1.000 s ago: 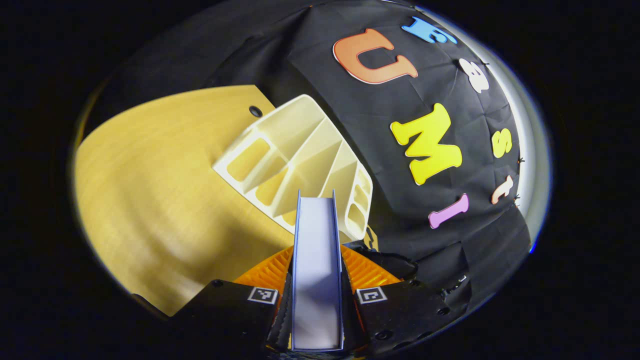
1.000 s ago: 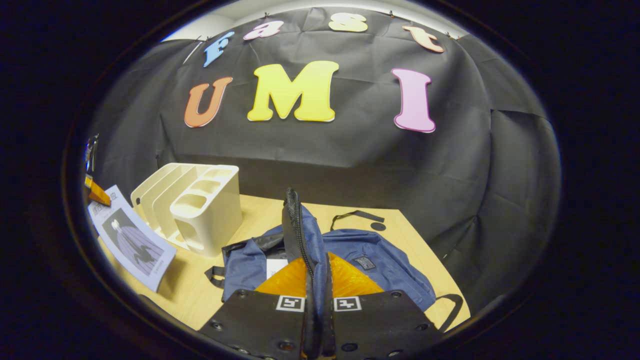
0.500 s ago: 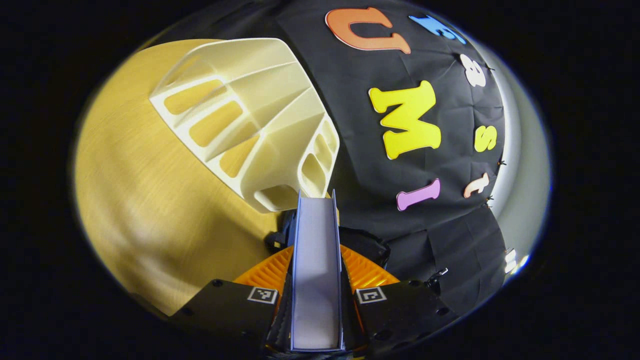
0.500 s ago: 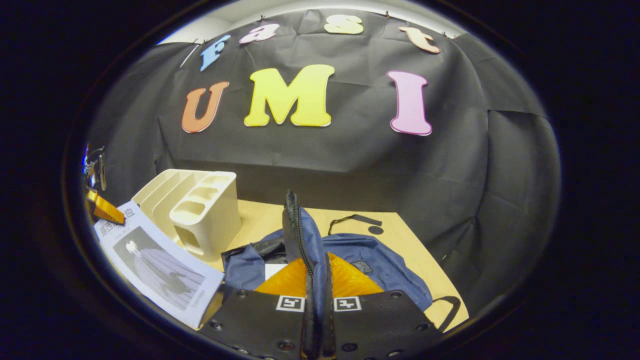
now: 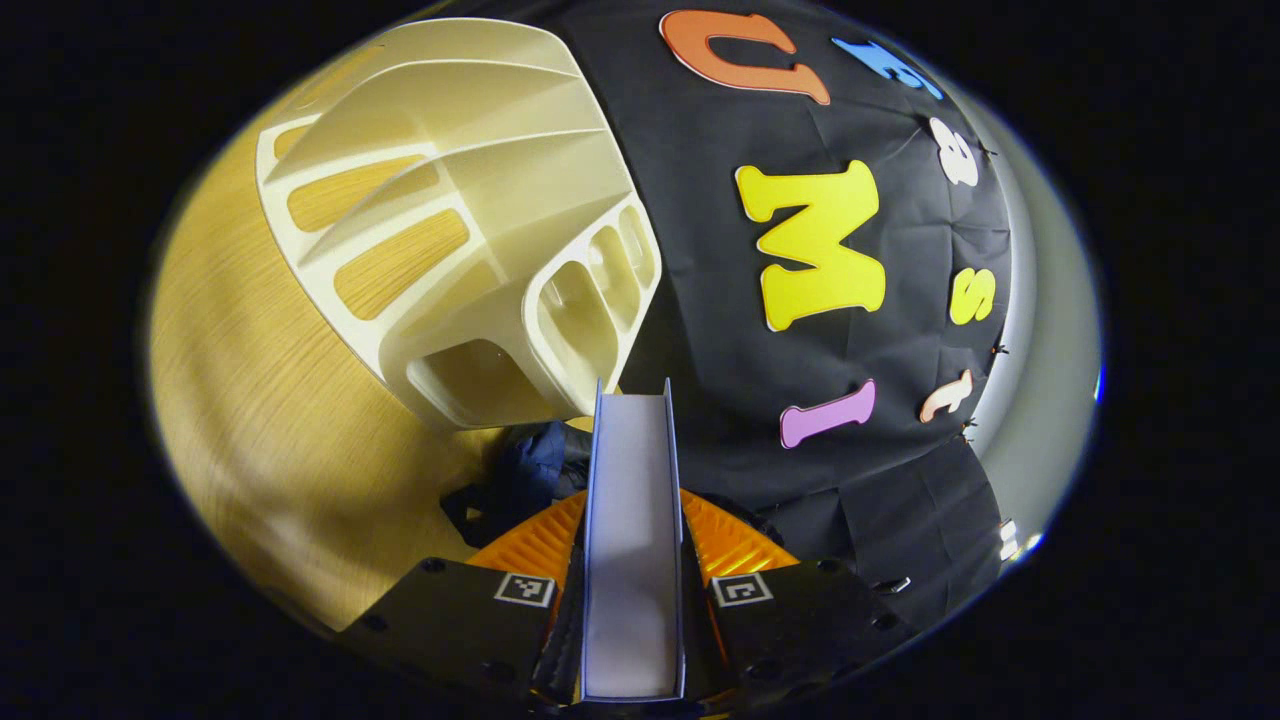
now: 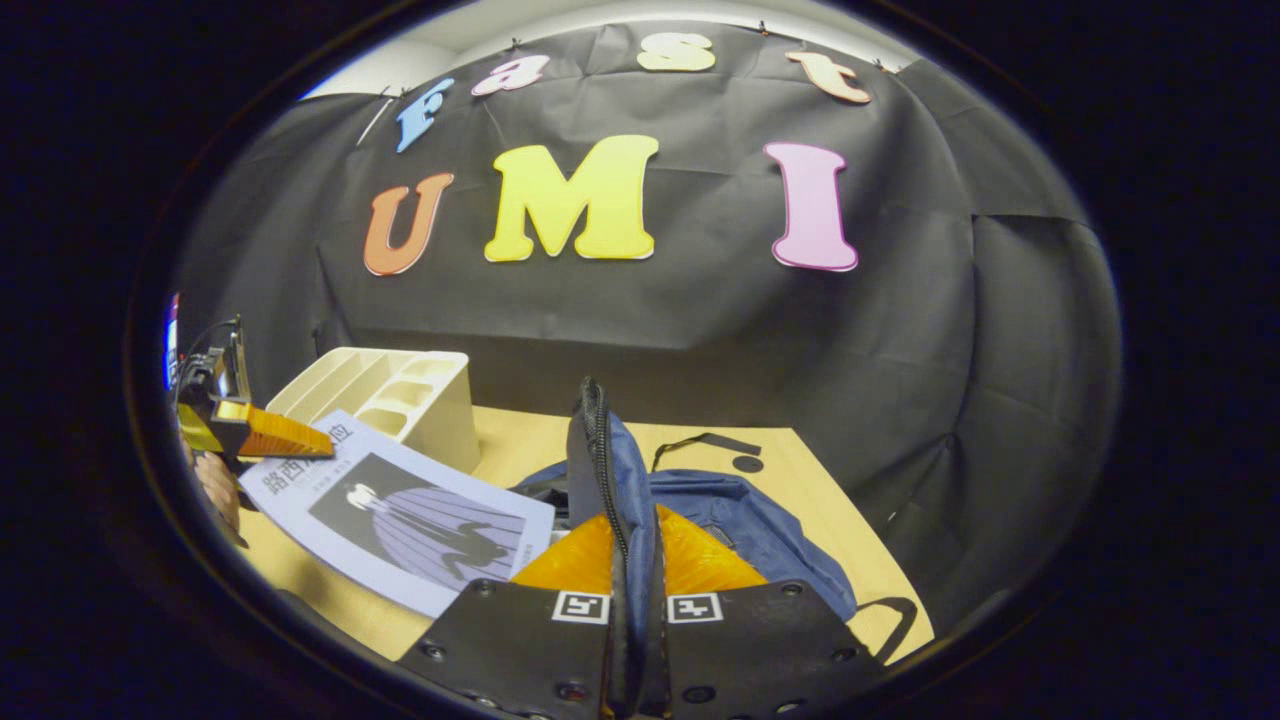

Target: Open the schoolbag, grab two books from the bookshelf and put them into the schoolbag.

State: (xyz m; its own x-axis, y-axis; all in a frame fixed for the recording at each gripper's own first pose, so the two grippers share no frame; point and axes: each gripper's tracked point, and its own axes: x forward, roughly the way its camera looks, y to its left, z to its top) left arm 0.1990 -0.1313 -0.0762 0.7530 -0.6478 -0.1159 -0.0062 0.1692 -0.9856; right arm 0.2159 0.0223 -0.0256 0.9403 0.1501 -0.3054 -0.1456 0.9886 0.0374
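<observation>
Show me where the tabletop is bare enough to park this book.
Bare wood lies left of the bookshelf in the left gripper view, and on the table right of the schoolbag. Crowded between shelf and bag, where the held book hangs.

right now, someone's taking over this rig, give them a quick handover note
Left tool: shut on a book, carried flat toward the bag.
Right tool: shut on the bag's zipper flap, lifting it to hold the bag open.
The bookshelf stands on the table left of the bag; its slots look empty.
Done: bag opened, one book taken.
Left: slide this book in. Whether it is the first or second book, I cannot tell.
</observation>
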